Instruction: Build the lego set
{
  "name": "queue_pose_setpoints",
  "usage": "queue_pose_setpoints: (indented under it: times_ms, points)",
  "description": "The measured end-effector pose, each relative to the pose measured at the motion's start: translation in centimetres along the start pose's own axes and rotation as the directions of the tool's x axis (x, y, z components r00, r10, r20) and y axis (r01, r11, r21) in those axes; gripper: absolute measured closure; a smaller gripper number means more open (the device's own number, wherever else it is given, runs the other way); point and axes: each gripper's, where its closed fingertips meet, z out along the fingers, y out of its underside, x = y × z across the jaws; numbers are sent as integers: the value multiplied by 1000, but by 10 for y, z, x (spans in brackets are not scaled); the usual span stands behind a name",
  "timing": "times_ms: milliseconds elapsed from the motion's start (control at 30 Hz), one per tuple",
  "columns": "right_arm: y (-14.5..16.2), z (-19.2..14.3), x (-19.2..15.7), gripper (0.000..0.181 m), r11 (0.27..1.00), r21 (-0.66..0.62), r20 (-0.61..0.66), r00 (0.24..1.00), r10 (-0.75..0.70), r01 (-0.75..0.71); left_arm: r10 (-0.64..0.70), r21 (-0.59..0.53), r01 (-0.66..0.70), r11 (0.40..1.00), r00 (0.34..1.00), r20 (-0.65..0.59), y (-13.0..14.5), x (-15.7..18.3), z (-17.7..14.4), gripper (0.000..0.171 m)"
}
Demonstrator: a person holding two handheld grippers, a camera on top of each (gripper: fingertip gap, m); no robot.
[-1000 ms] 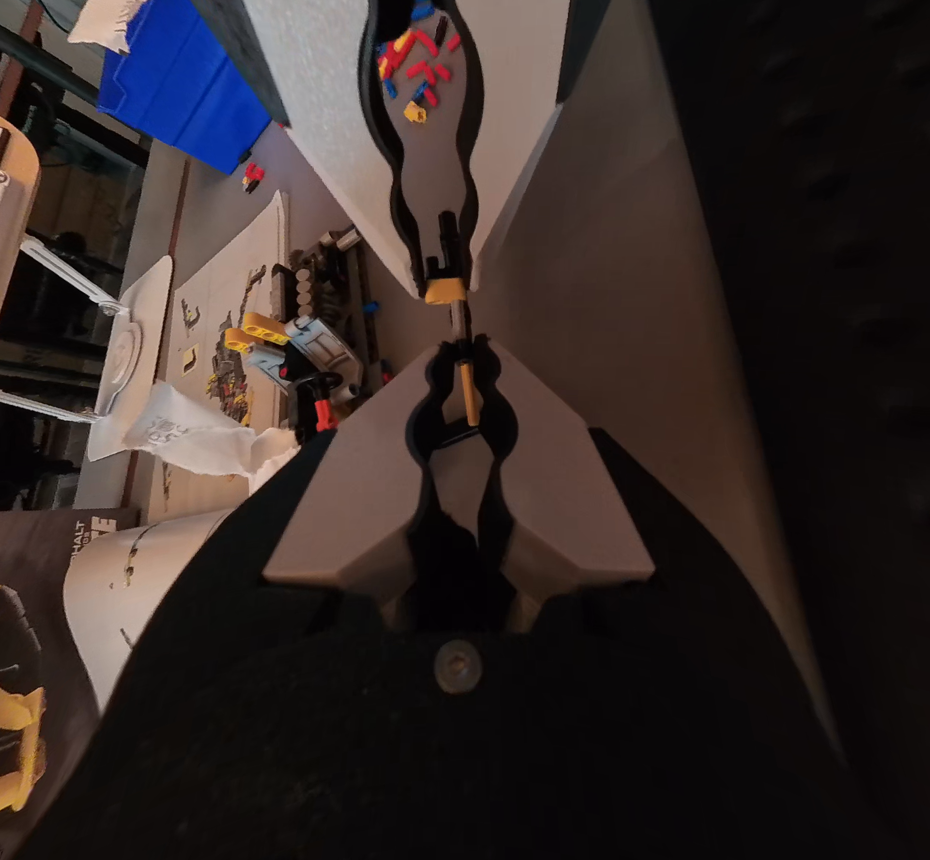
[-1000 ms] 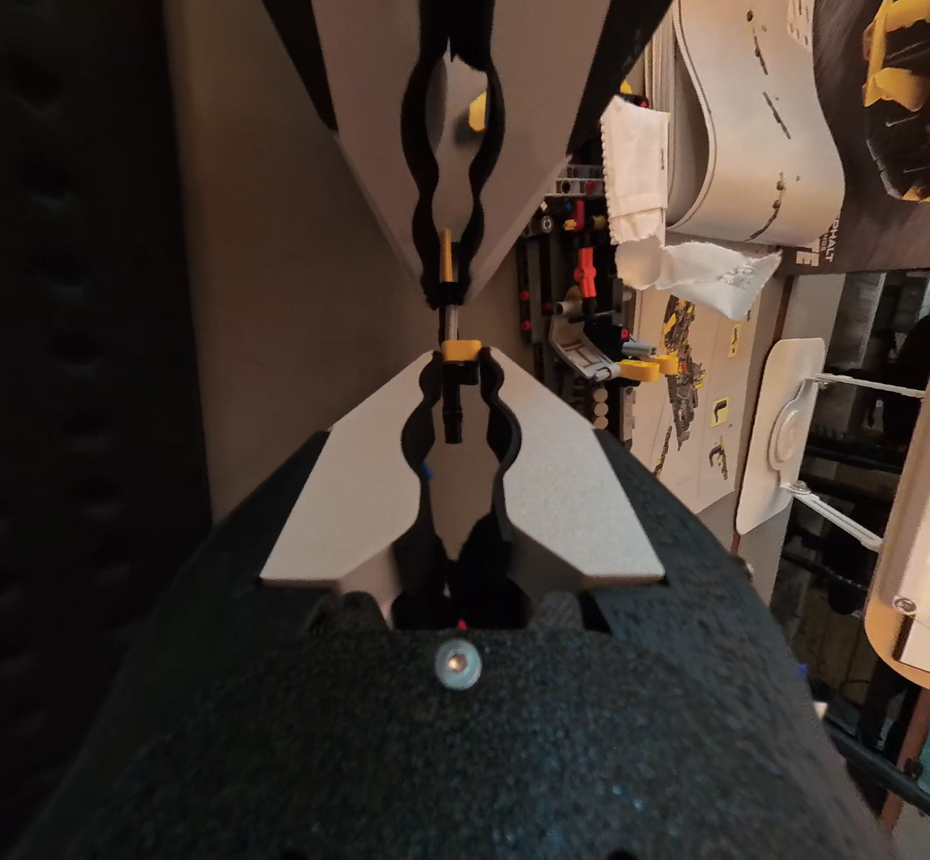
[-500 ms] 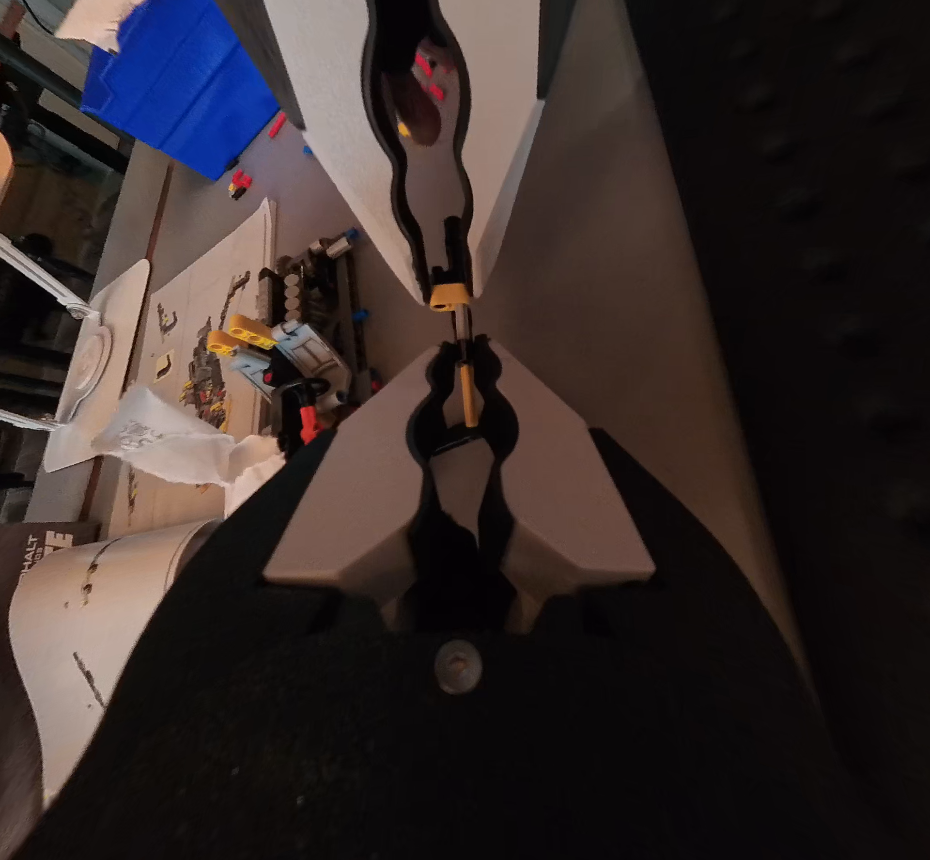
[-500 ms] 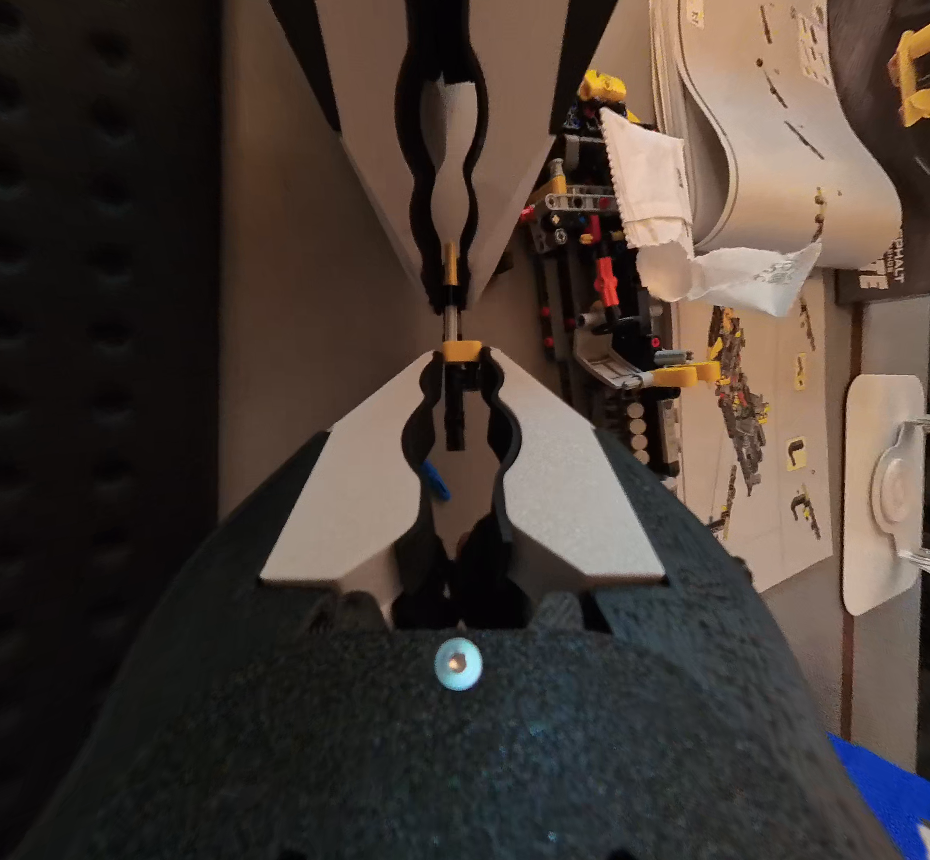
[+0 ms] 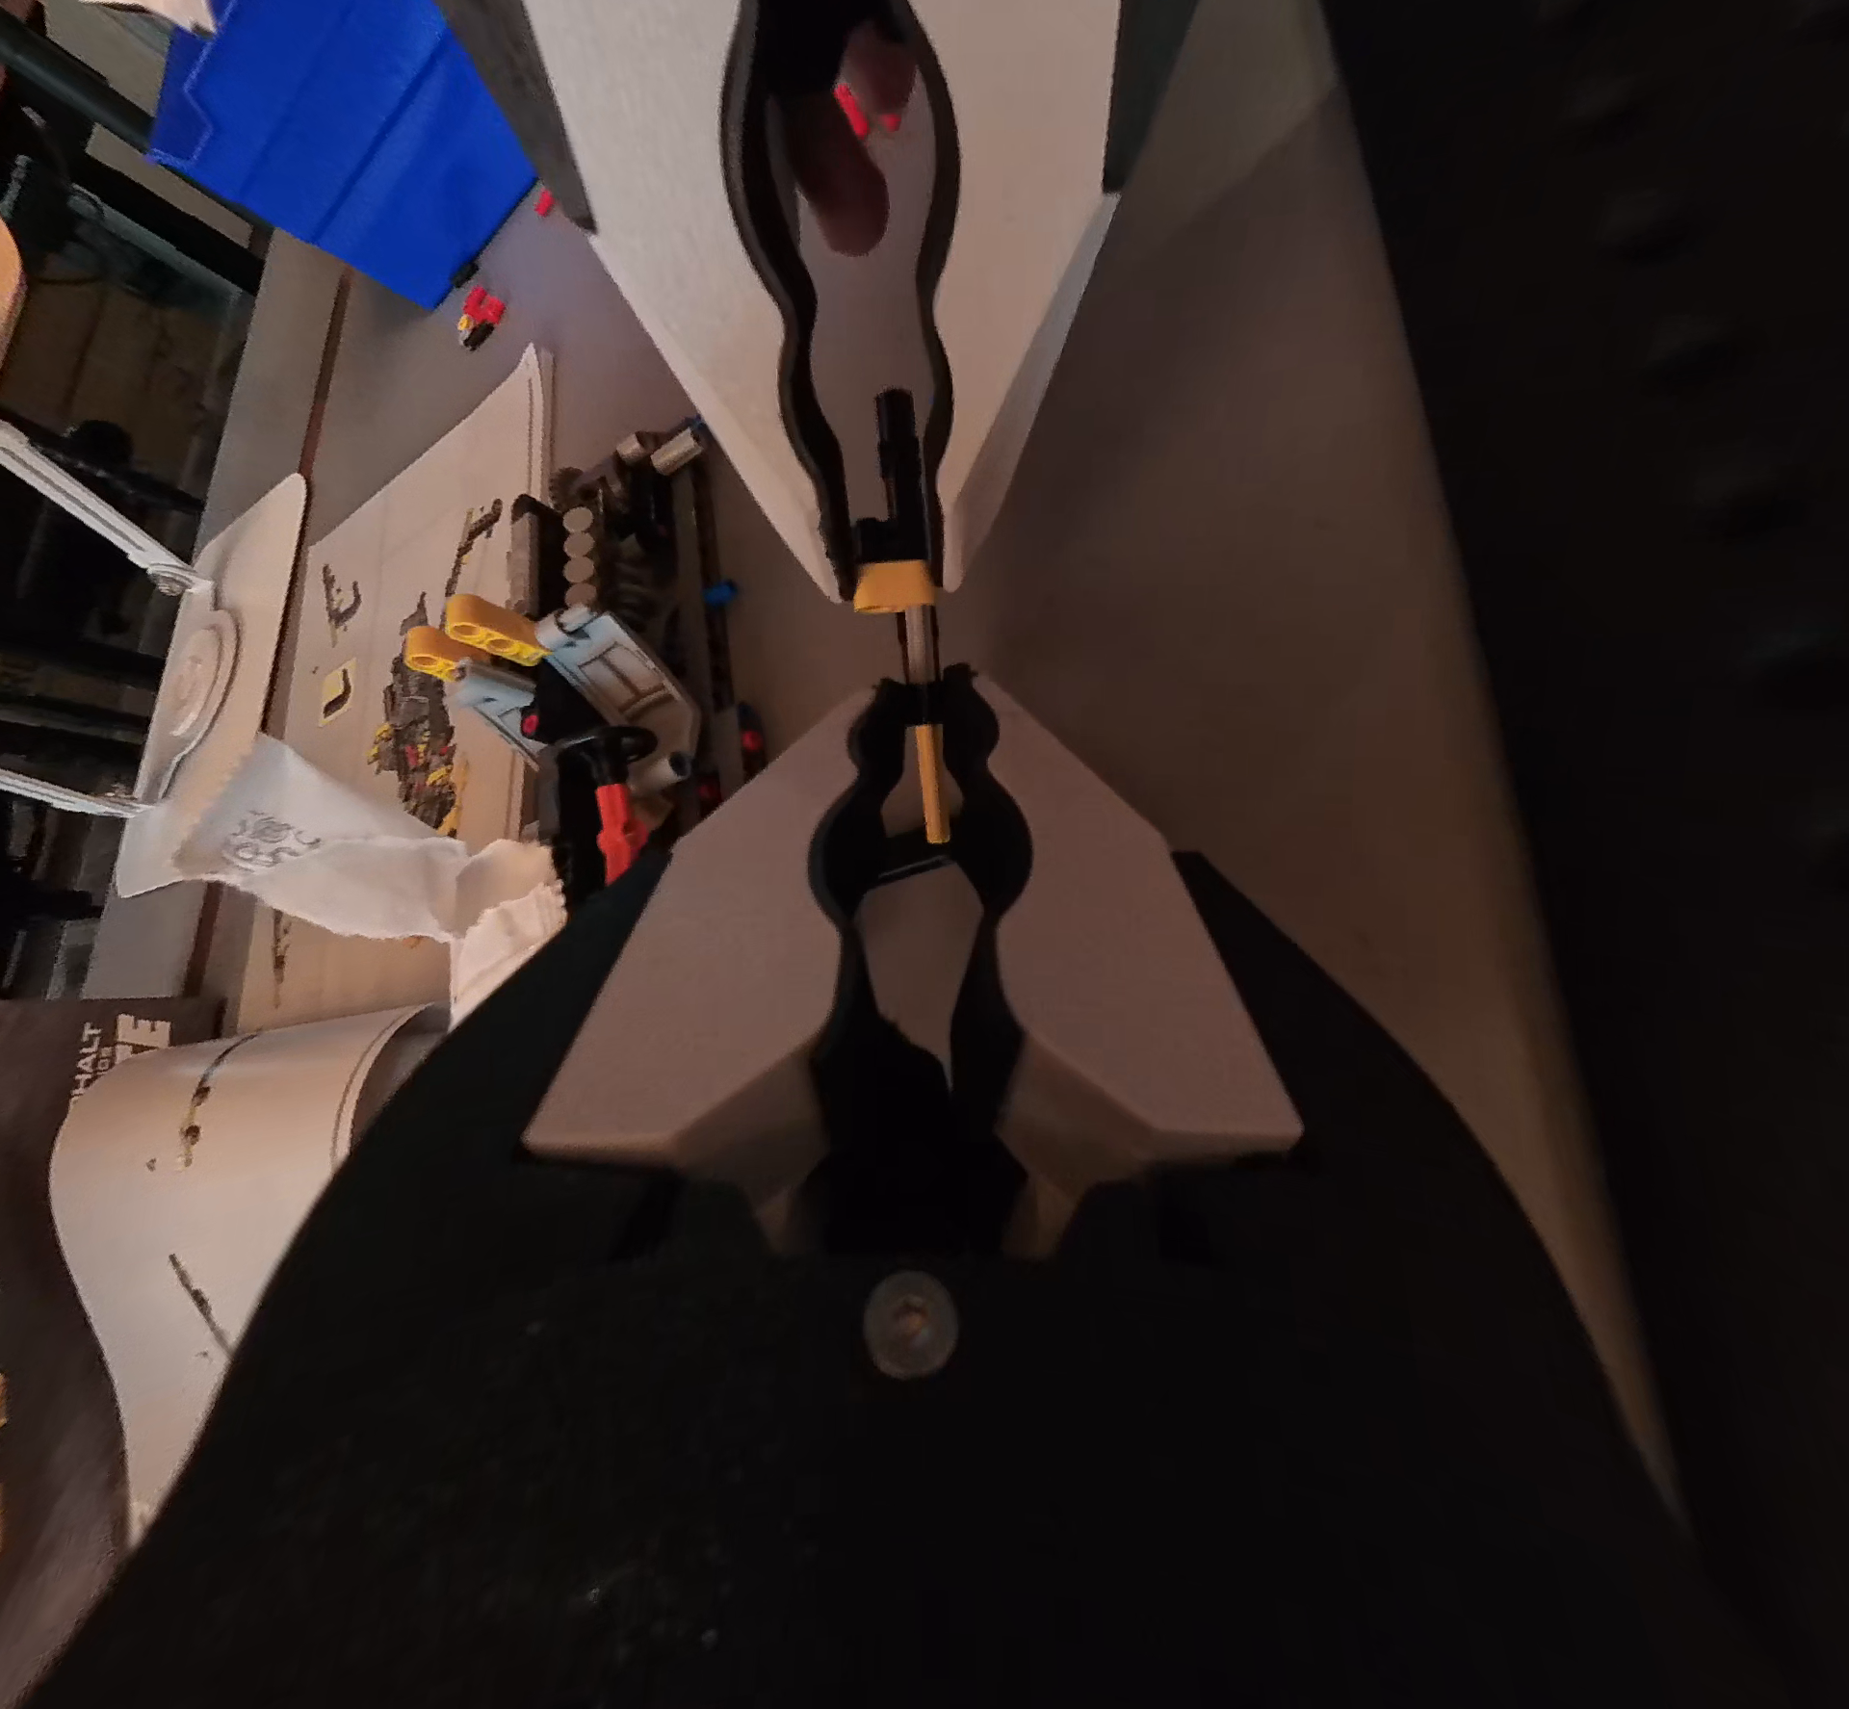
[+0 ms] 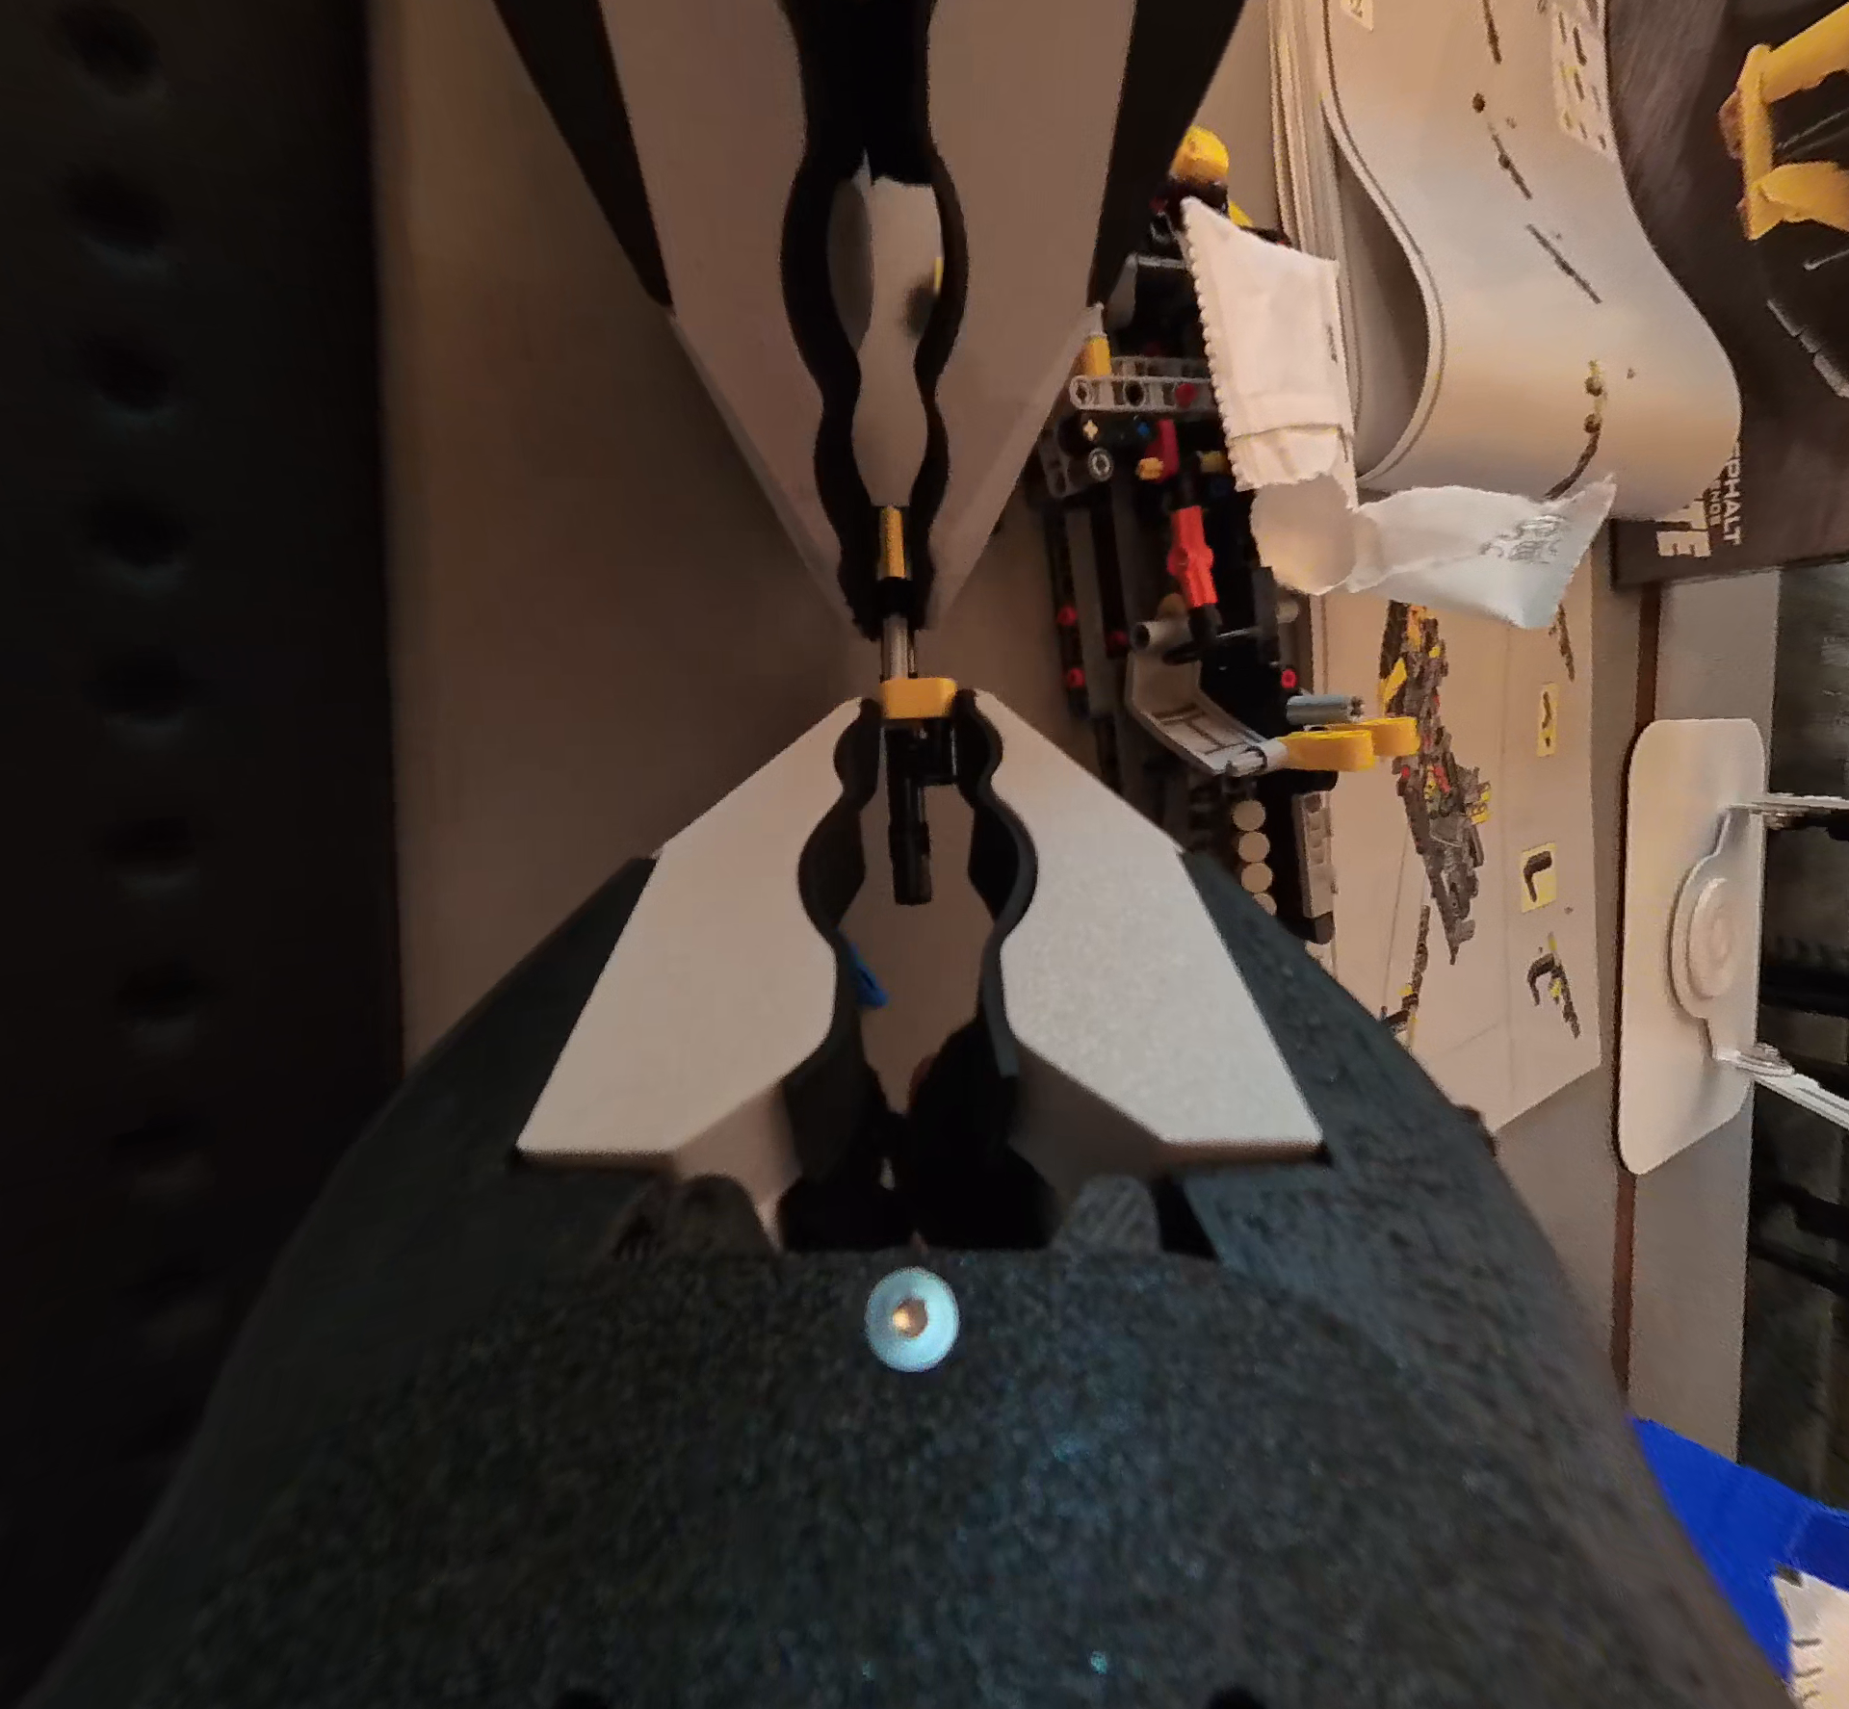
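In the left wrist view, the left gripper [image 5: 922,696] has its jaws closed on a thin yellow-and-grey rod [image 5: 933,776]. Tip to tip with it, the right gripper [image 5: 893,576] pinches a yellow-capped black piece [image 5: 893,586], into which the rod's grey end runs. The half-built model [image 5: 600,691] lies on the counter [image 5: 400,381] beside the instruction sheet [image 5: 400,621].

In the right wrist view, the right gripper [image 6: 915,711] has its jaws clamped on the capped piece [image 6: 912,699]; the left gripper [image 6: 893,606] holds the rod [image 6: 892,561] opposite. The model [image 6: 1171,581] is to the right, near crumpled paper [image 6: 1401,551].

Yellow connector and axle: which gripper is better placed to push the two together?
Probably right. The right gripper pinches the yellow connector, already lined up on the grey axle, which the left gripper grips and can brace.
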Motion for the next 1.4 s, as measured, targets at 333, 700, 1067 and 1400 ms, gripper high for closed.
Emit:
queue_pose_setpoints:
  times_ms: [333, 700, 1067, 1400]
  points:
    - [-7, 2, -1, 167, 1000, 3, -1, 1000, -6, 6, 53, -3, -53, 999, 998, 43, -7, -1, 0, 167]
    - [-13, -25, 20, 161, 919, 202, 2, 939, 345, -338, 162, -33, -159, 987, 969, 187, -10, -17, -7, 168]
    - [2, -36, -1, 167, 852, 252, 114, 888, 445, -460, 143, -72, -132, 989, 974, 176, 3, -23, -7, 167]
    - [-17, -27, -32, 156, 786, 232, 384, 797, 467, -572, -97, 71, 97, 993, 995, -10, -6, -13, -13, 167]
